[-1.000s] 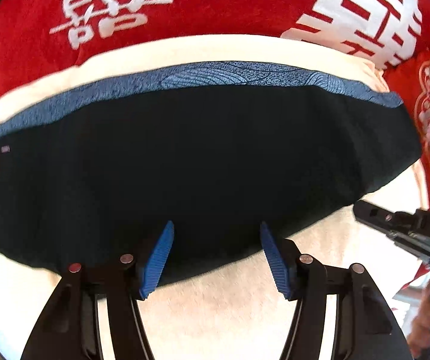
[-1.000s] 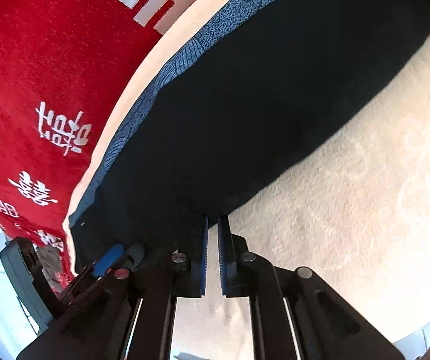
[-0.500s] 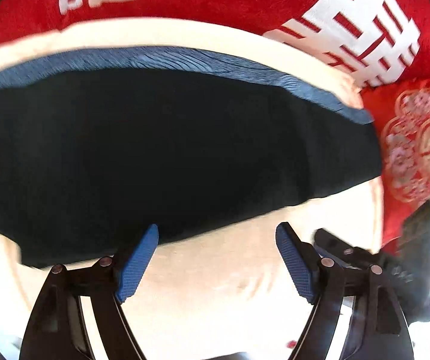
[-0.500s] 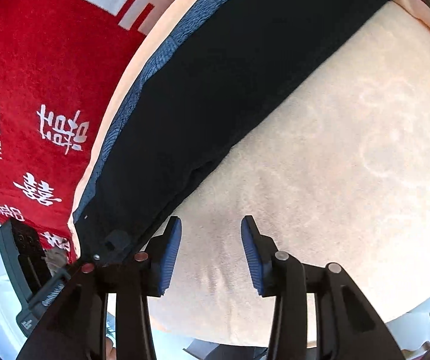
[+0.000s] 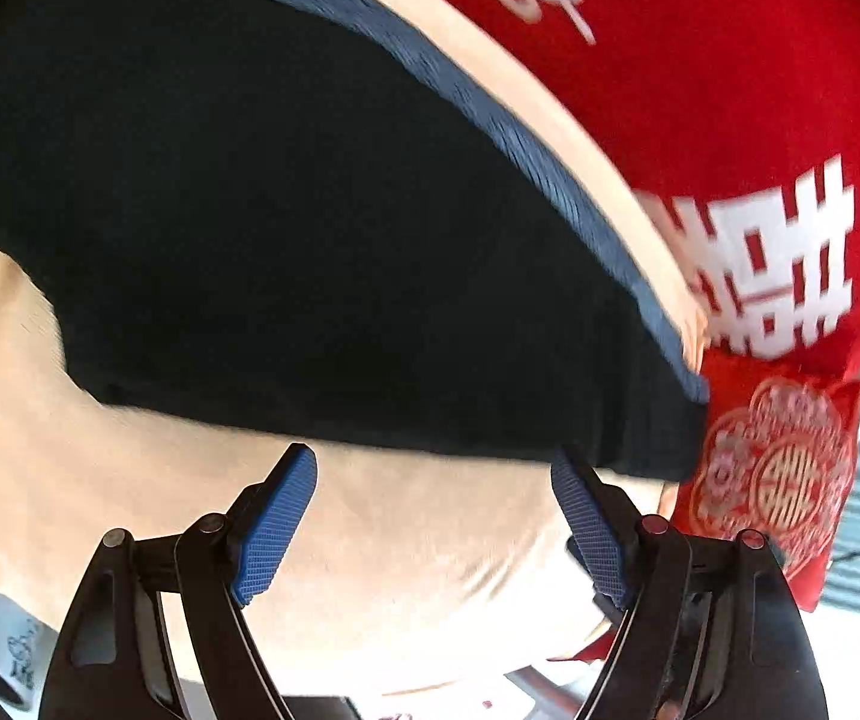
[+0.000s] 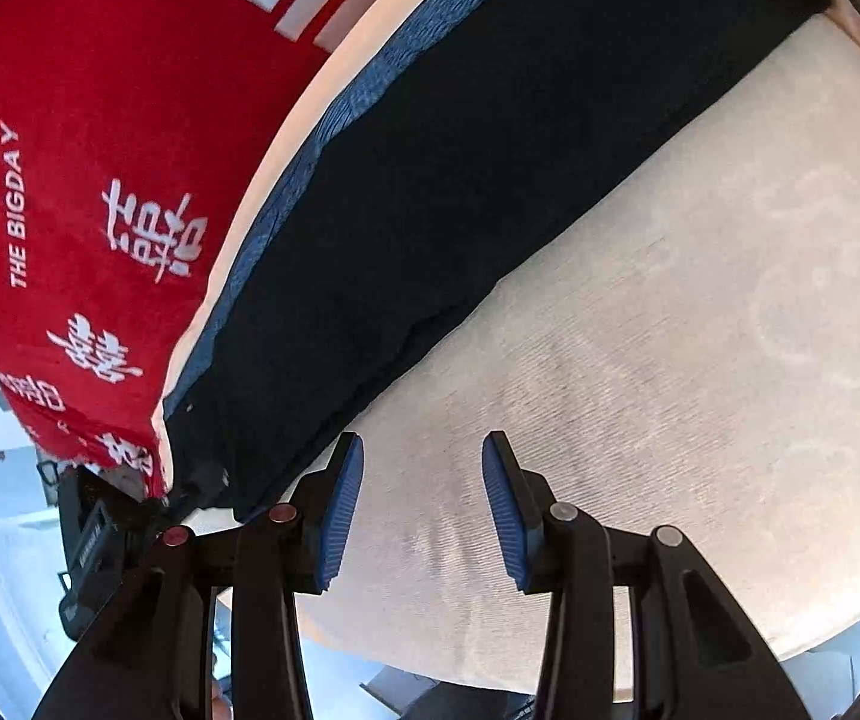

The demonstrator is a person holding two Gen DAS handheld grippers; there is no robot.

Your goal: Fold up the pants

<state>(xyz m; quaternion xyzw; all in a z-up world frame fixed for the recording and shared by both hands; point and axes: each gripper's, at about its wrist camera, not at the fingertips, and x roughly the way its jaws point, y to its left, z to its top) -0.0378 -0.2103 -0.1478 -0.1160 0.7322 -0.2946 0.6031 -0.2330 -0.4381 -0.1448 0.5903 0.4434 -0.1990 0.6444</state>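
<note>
**Entry: dark pants on cream cushion, mid-fold**

**Step in hand, as I judged it.** Both sets of jaws were free of cloth, so I took this for the pause between folds, with a fresh grip to be chosen. To do it well I would have brought each gripper to an end of the near edge, pinched all layers together rather than the top one alone, lifted both ends evenly, and laid the fold square so the edges met without a twist.

**My jaws.** My left gripper [image 5: 433,471] stood wide, nothing between its blue pads, its right pad just touching or overlapping the near hem; which, I could not tell. My right gripper [image 6: 422,450] stood partly apart over bare cushion [image 6: 700,312], holding nothing, just beside the cloth edge.

**The item.** The pants [image 5: 285,210] lay flat as one long dark band across the cushion, black or deep navy, apparently already doubled lengthwise. A lighter blue patterned strip ran along the far edge. Behind them lay a red blanket [image 5: 730,96] with white characters.
</note>
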